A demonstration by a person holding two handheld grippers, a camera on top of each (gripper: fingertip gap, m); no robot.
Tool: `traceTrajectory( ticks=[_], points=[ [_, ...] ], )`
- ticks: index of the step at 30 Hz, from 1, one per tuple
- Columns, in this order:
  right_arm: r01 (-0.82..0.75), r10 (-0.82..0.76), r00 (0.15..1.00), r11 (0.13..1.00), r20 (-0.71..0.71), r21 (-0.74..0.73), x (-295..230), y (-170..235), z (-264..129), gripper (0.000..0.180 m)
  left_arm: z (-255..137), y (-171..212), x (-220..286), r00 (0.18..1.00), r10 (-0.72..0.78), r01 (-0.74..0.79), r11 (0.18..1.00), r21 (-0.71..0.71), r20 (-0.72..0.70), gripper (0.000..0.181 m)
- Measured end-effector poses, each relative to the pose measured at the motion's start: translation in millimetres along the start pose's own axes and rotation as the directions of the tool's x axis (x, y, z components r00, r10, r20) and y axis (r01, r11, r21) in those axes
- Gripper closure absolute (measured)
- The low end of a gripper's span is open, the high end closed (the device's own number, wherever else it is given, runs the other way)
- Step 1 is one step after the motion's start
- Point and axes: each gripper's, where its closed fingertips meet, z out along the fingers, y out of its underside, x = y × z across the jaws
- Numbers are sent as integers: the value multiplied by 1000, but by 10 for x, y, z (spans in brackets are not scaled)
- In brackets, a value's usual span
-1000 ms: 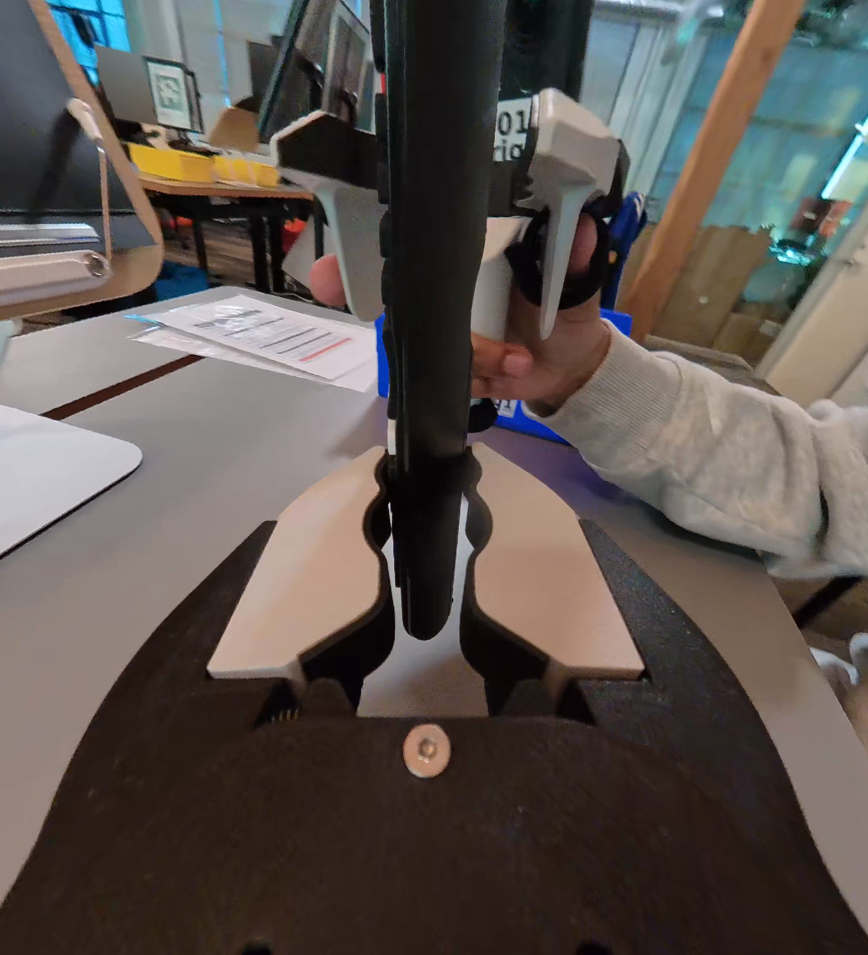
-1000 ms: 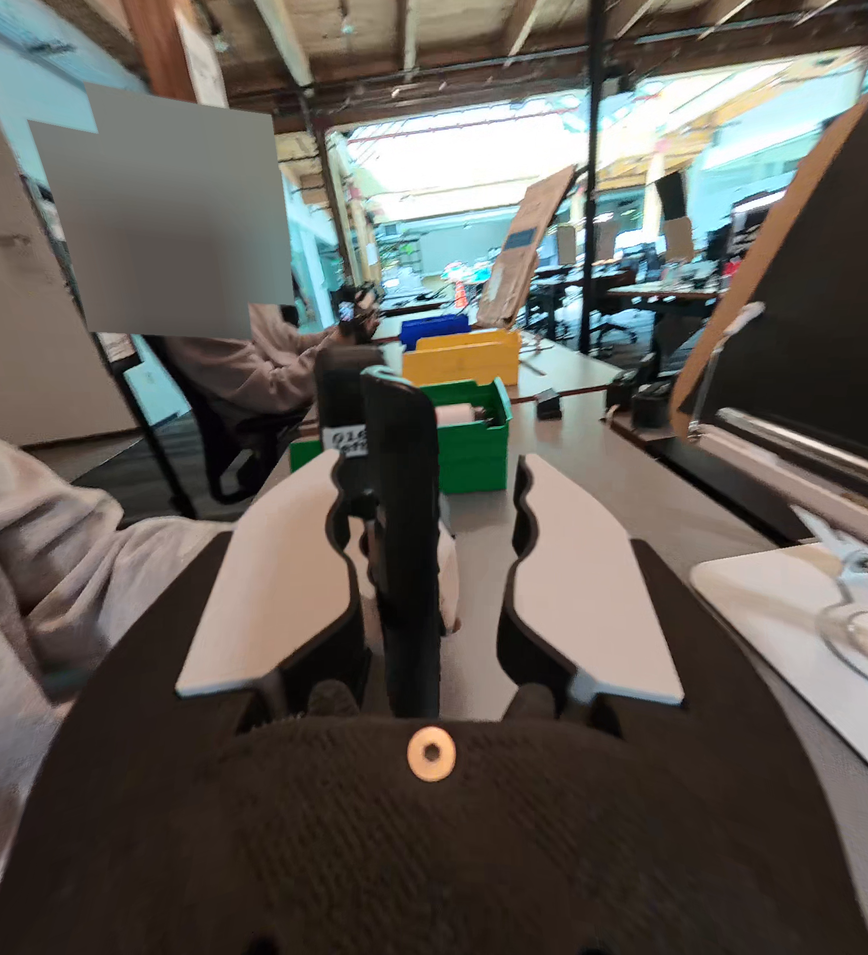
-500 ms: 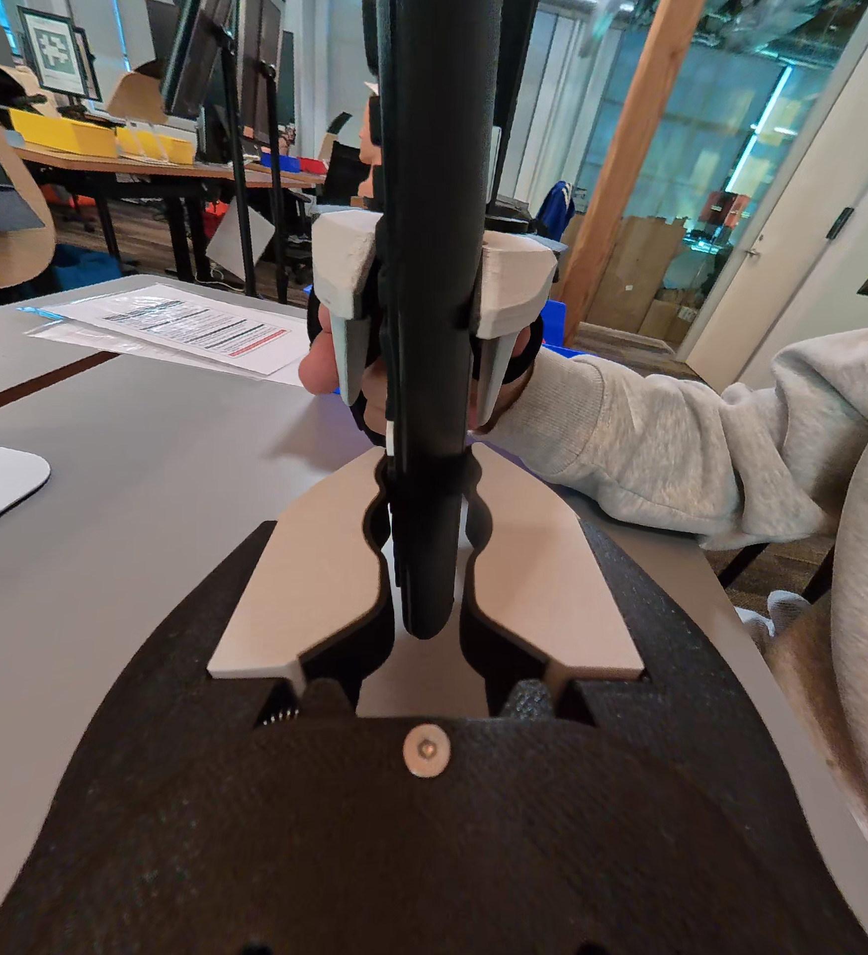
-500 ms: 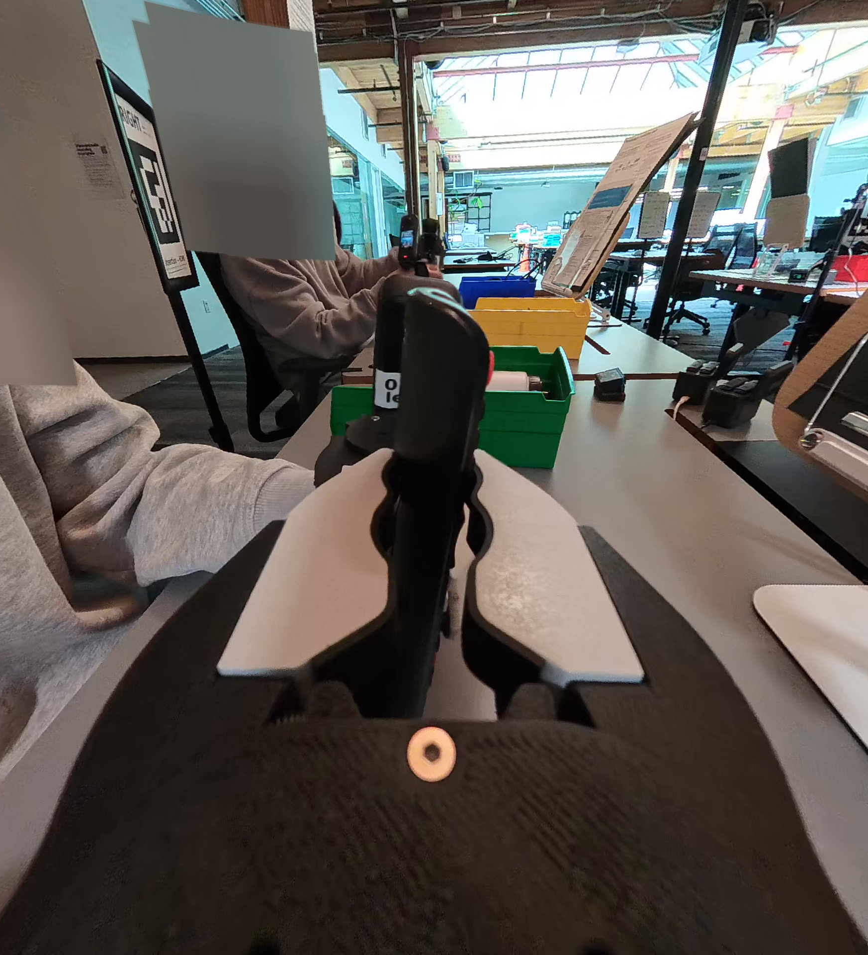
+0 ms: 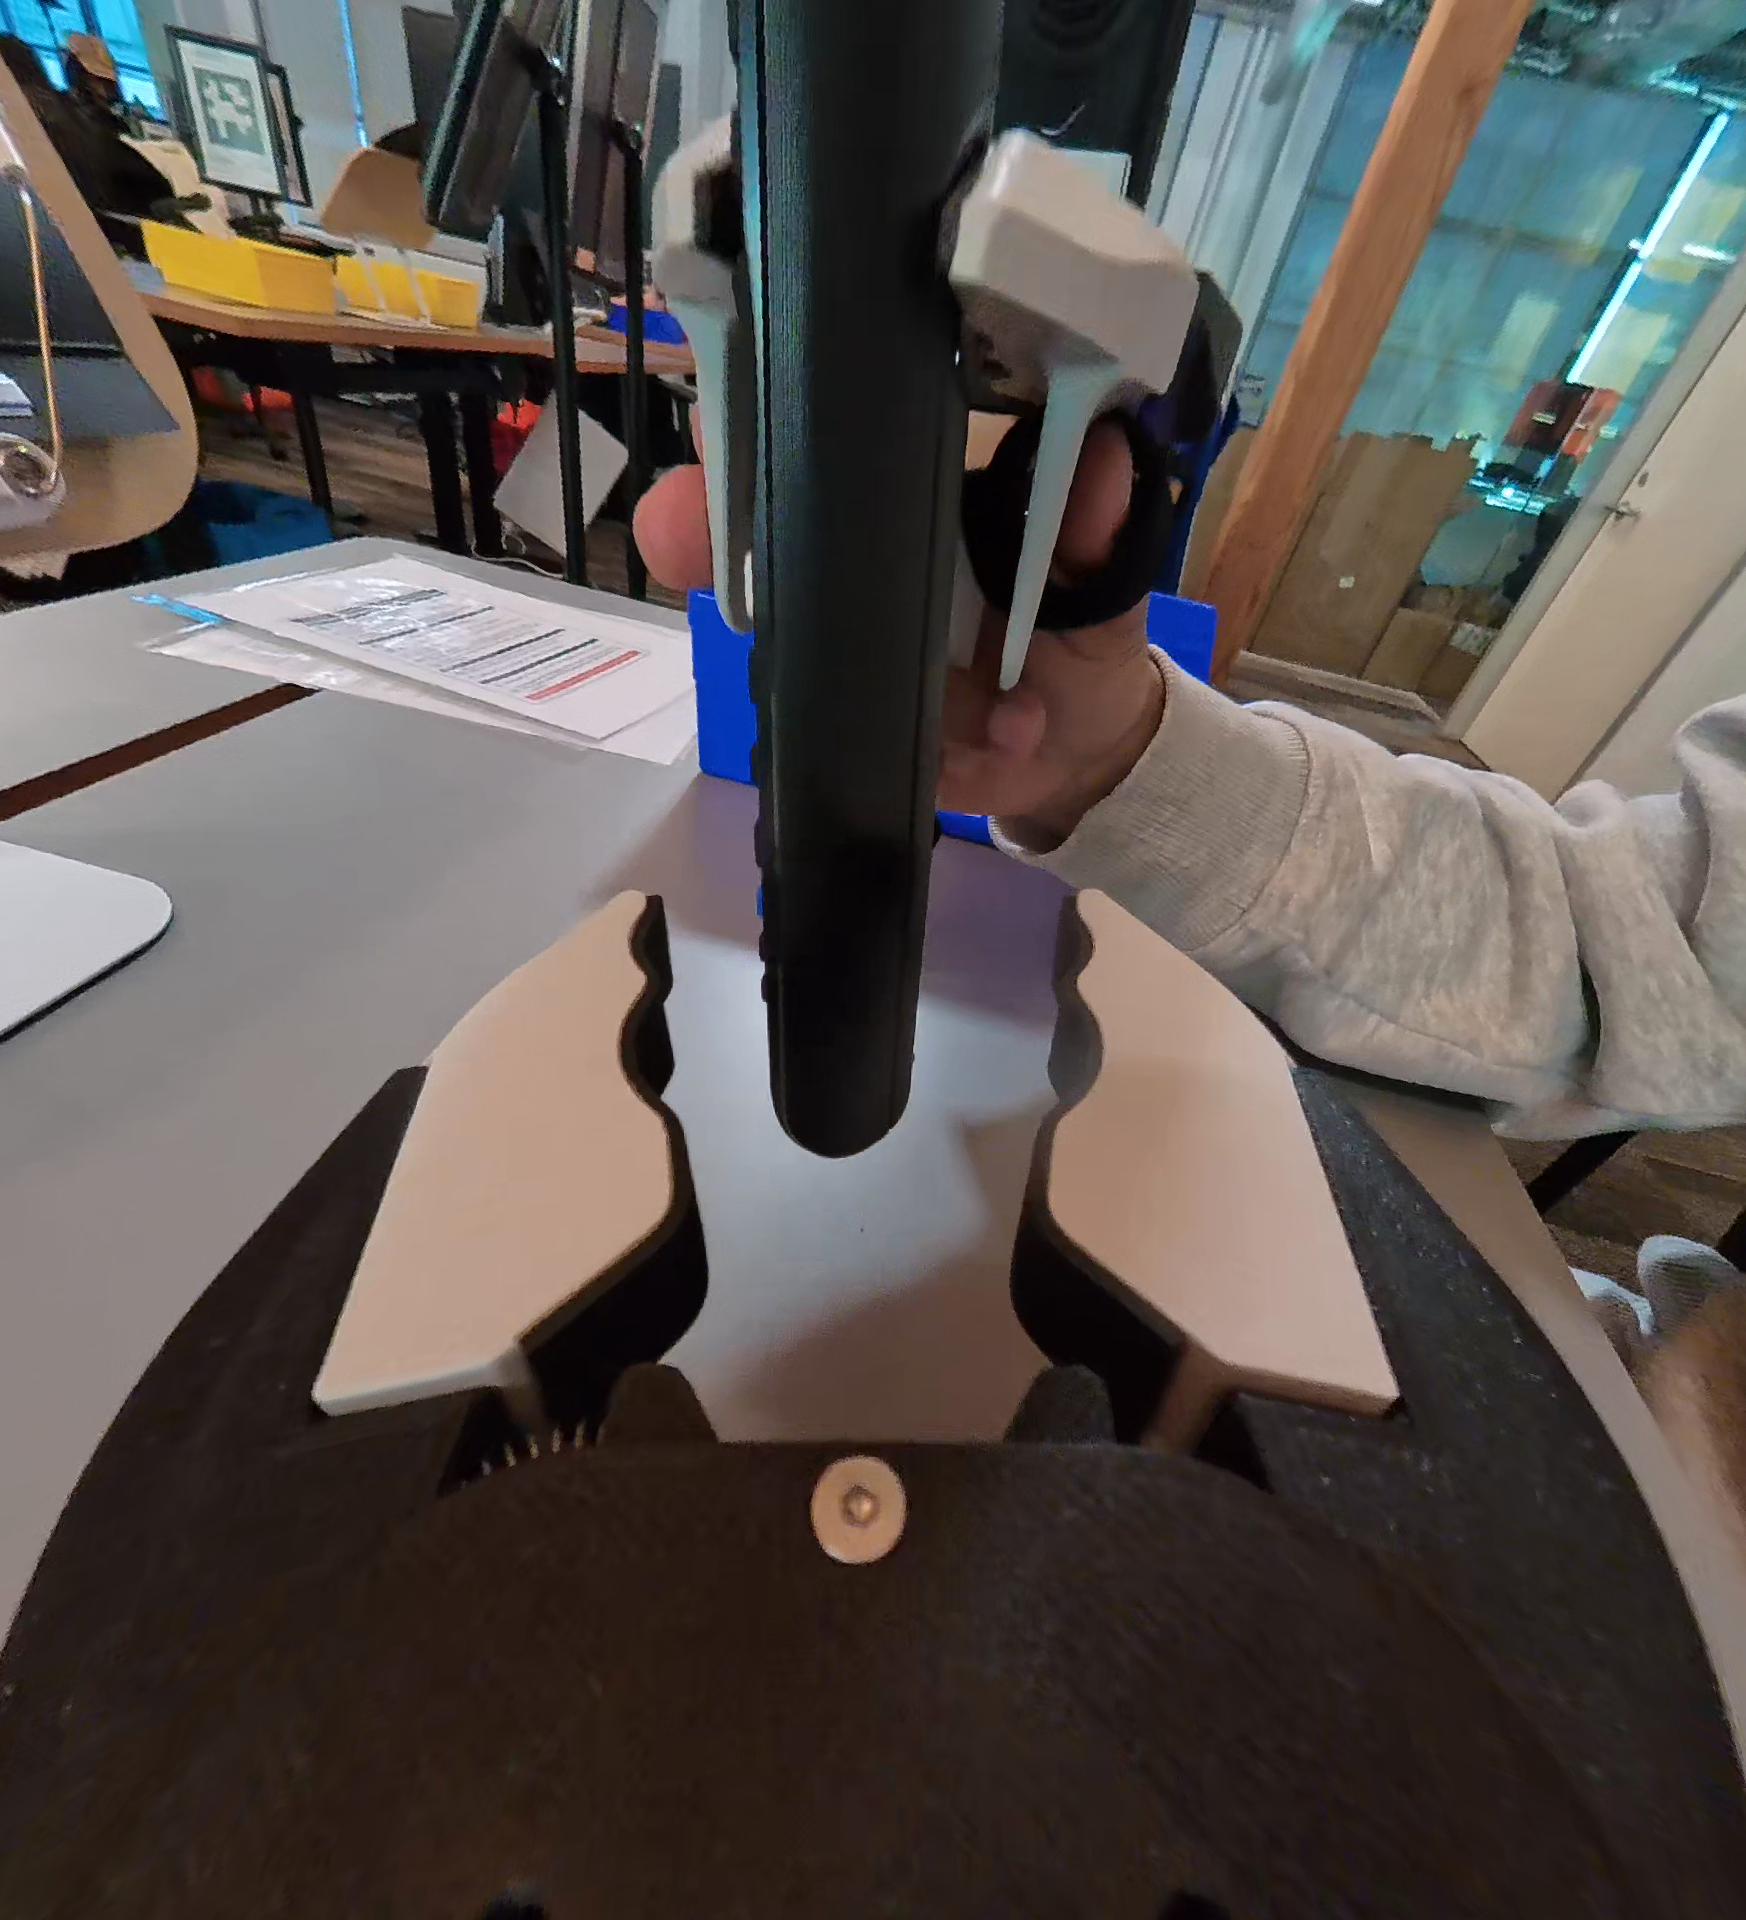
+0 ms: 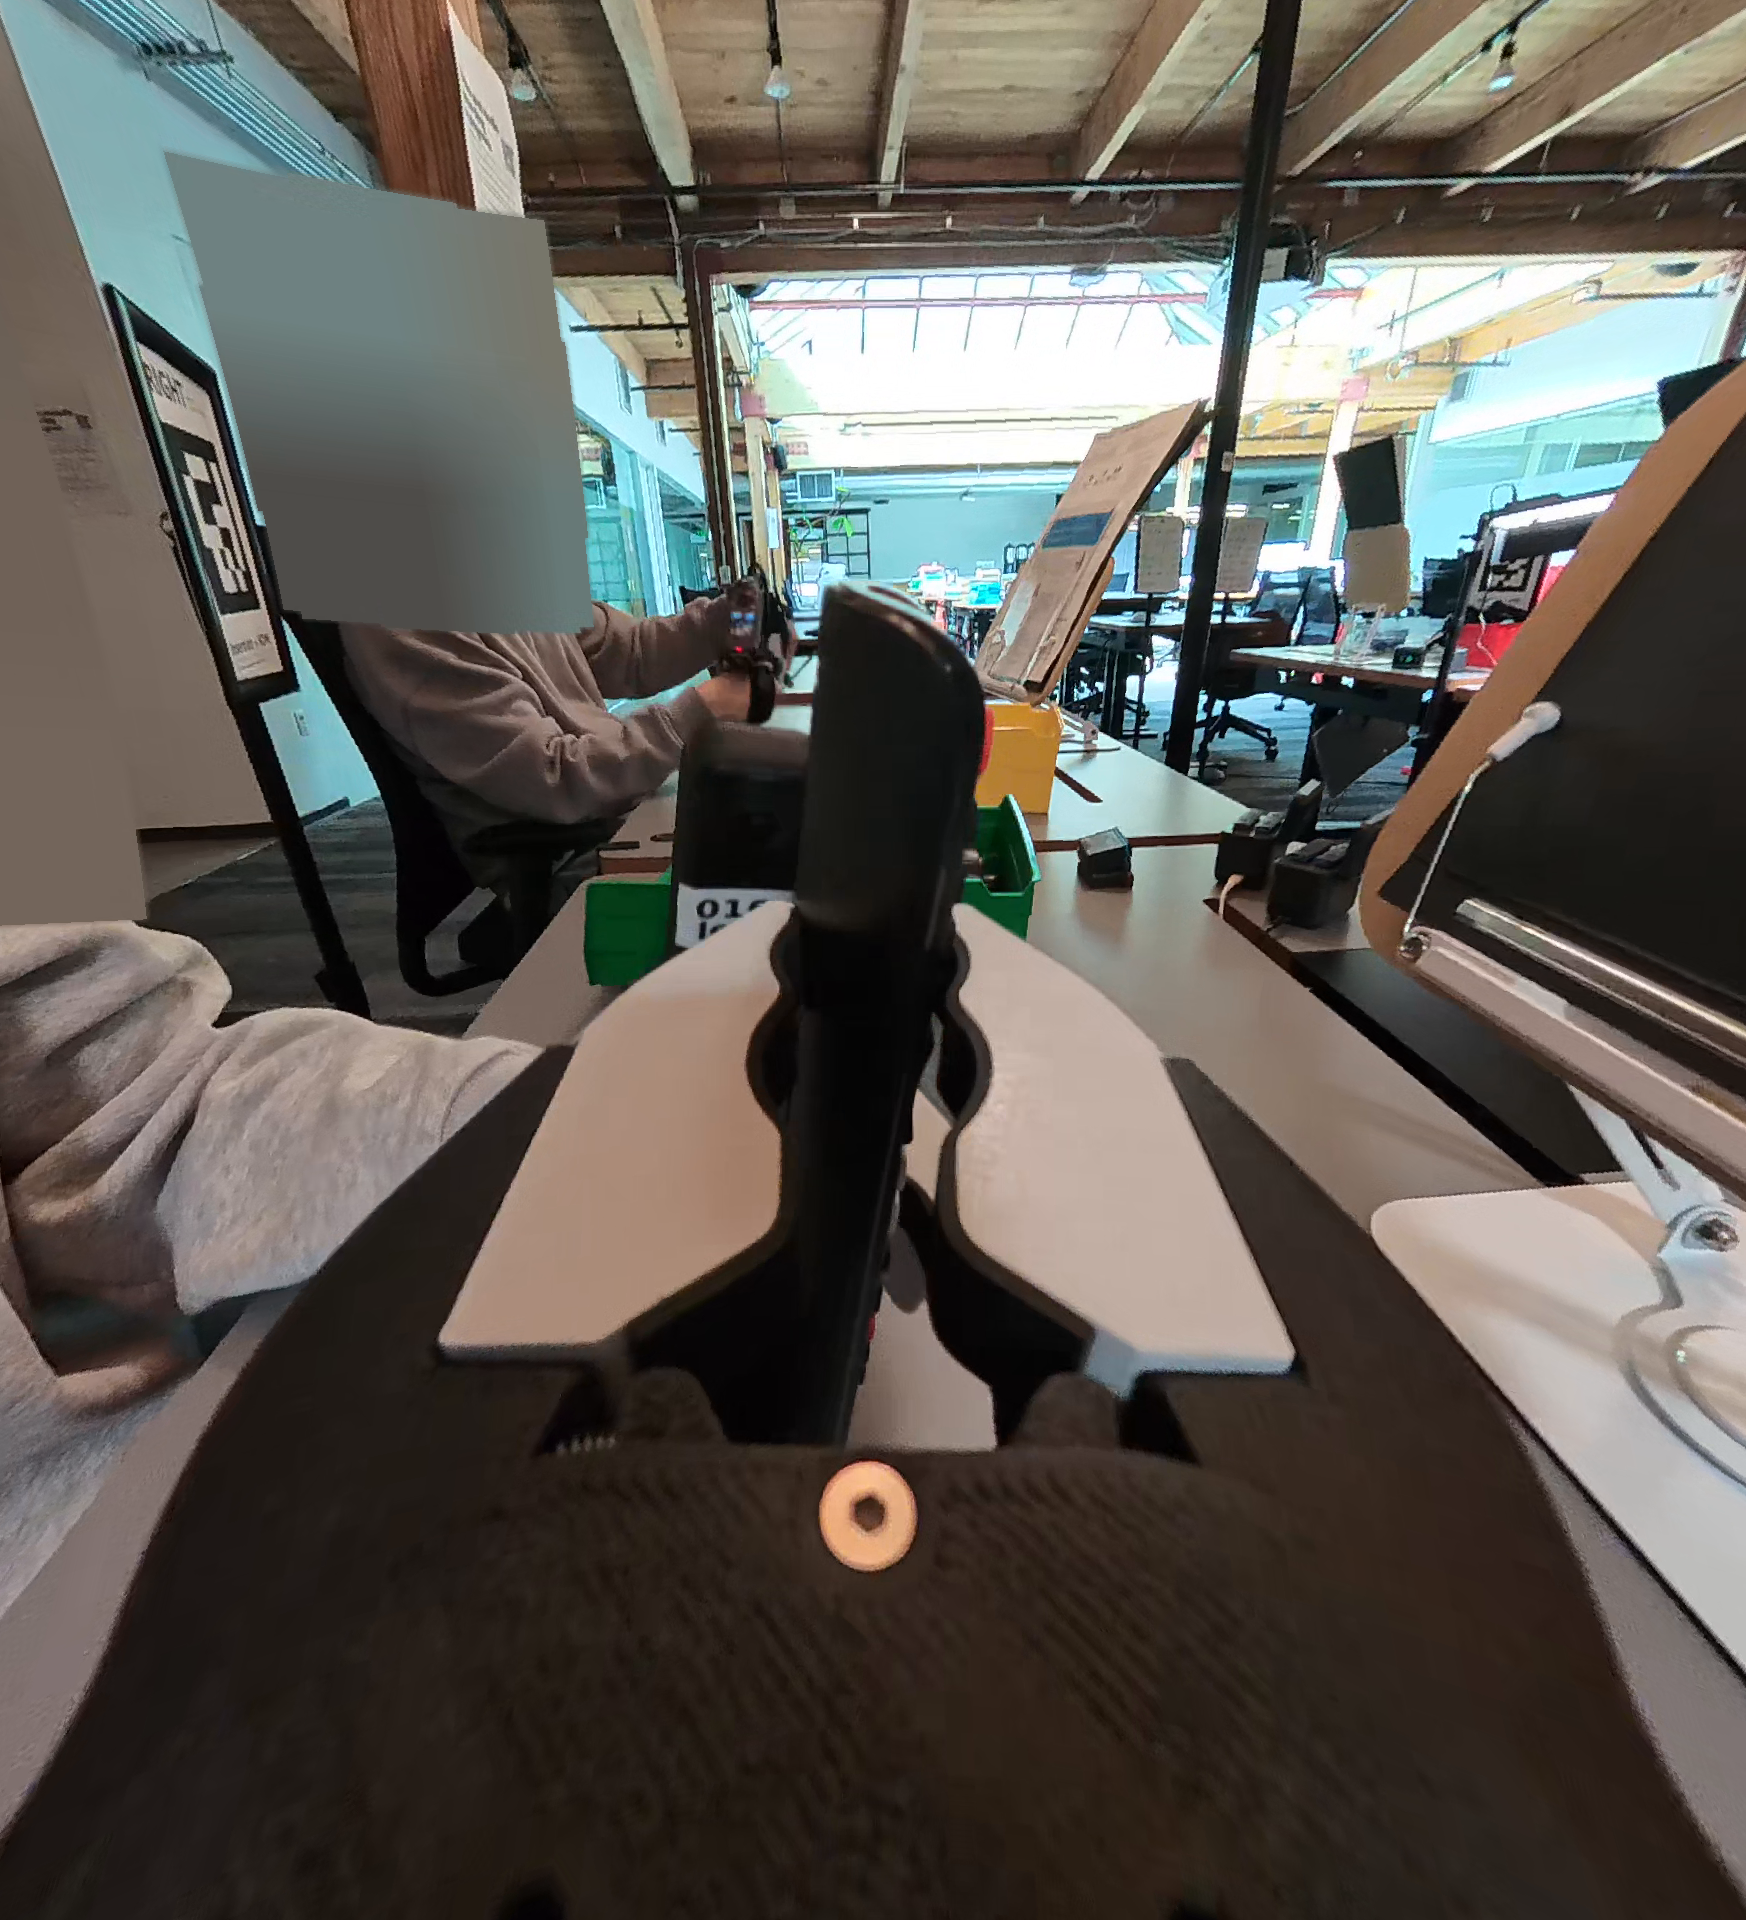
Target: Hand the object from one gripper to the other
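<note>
Fingers of the left gripper (image 5: 853, 1049) are spread wide, the black remote (image 5: 848, 623) hanging between them untouched. Right gripper (image 6: 864, 1091) has it clamped tight above the desk (image 5: 329, 935). Farther off, printed sheets (image 5: 474, 644) by the far edge, blue bin (image 5: 723, 686) behind, green bin (image 6: 1004, 862) too.

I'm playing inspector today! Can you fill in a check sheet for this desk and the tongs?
Surface: grey table, mostly bare.
Job's things: long black object, upright, off the table.
Clutter: printed papers, blue bin, green bin, white stand base.
Grippers: left tongs open around the object's lower end, not touching; right tongs shut on it.
Cables: nothing seen.
Surroundings: open office, wooden beams; a seated person beyond.
</note>
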Motion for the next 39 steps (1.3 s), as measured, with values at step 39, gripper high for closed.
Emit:
traceTrajectory(
  ticks=[39],
  points=[
    [-17, 43, 993, 976, -114, 215, 221, -354, -195, 94, 3, -84, 103, 997, -24, 29, 997, 65, -78, 155]
  ],
)
